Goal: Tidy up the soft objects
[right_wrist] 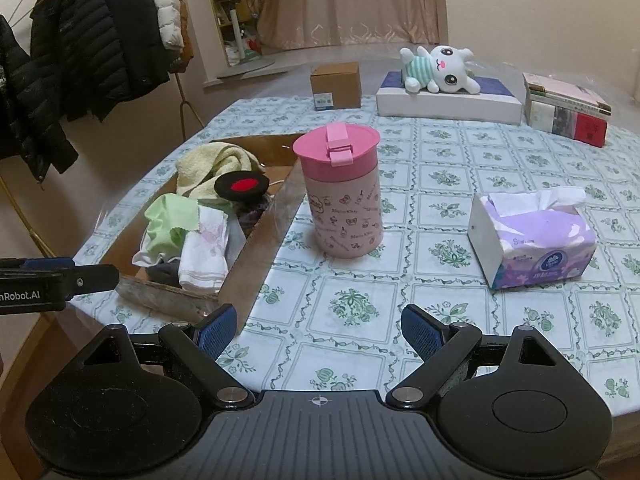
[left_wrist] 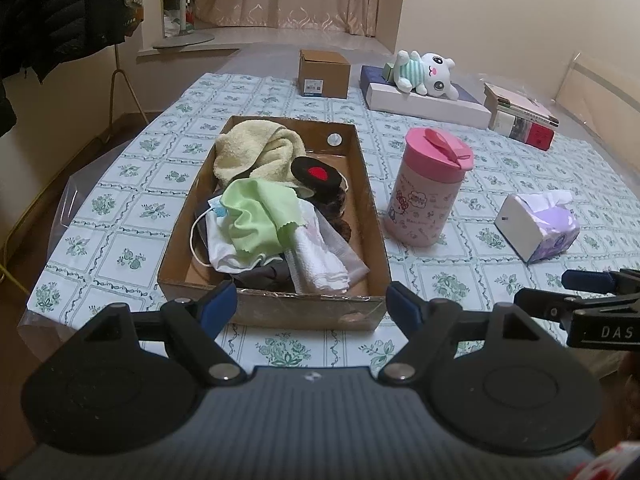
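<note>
I am holding my left gripper (left_wrist: pixel 312 300) and my right gripper (right_wrist: pixel 318 326) over the near edge of the table (right_wrist: pixel 440 184), both with jaws apart and nothing between them. The cardboard box (left_wrist: pixel 276 308) is collecting the soft things, apparently to keep them together: yellow towel (left_wrist: pixel 248 148), green cloth (left_wrist: pixel 260 212), white cloth (left_wrist: pixel 320 260). The plush toy (right_wrist: pixel 444 68) is lying on a flat box at the far edge, well apart, with coats (right_wrist: pixel 80 40) hanging beyond the patterned tablecloth.

A shallow cardboard box (left_wrist: pixel 372 216) sits open on the table, crammed with soft things: a crumpled yellow towel (left_wrist: pixel 256 152) at its twelve o'clock end, a green cloth (left_wrist: pixel 260 212) mid-box, a folded white cloth (left_wrist: pixel 320 256) toward six o'clock, a face mask (left_wrist: pixel 216 236) at eight.
</note>
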The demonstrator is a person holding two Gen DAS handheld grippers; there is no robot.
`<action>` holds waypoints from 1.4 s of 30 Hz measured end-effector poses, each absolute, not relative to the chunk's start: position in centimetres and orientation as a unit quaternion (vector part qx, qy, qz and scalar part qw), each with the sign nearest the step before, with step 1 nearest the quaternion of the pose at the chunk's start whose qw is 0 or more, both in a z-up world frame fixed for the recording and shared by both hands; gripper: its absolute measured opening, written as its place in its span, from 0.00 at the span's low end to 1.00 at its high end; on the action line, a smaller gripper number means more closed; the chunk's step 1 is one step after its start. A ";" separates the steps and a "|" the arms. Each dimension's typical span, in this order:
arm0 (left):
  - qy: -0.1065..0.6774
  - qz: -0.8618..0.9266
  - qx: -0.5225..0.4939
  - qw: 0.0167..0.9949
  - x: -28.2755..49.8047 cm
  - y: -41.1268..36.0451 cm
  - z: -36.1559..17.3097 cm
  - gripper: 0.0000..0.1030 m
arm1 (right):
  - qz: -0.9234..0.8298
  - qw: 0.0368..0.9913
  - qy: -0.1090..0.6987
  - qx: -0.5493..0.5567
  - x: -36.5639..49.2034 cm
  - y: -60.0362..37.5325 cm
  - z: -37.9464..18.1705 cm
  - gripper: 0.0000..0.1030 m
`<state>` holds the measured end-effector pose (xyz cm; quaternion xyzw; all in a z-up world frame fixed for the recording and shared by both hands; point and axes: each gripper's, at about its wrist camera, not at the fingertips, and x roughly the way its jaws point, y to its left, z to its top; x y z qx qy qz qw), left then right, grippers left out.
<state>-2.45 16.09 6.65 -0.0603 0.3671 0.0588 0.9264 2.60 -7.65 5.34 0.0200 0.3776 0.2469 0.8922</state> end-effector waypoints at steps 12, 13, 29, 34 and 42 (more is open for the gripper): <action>0.373 0.059 -0.047 0.925 -2.8 15.8 6.0 0.79 | 0.243 0.891 0.383 0.015 2.6 -7.4 4.9 0.86; 0.374 0.059 -0.046 0.924 -2.8 15.7 6.0 0.79 | 0.243 0.891 0.384 0.015 2.6 -7.3 4.8 0.86; 0.386 0.056 -0.025 0.920 -2.7 14.7 5.1 0.79 | 0.245 0.888 0.389 0.015 2.8 -7.1 4.6 0.86; 0.386 0.057 -0.025 0.920 -2.7 14.6 5.0 0.79 | 0.245 0.888 0.388 0.015 2.8 -7.1 4.6 0.86; 0.386 0.058 -0.025 0.920 -2.6 14.6 5.0 0.79 | 0.246 0.888 0.389 0.014 2.8 -6.9 4.7 0.86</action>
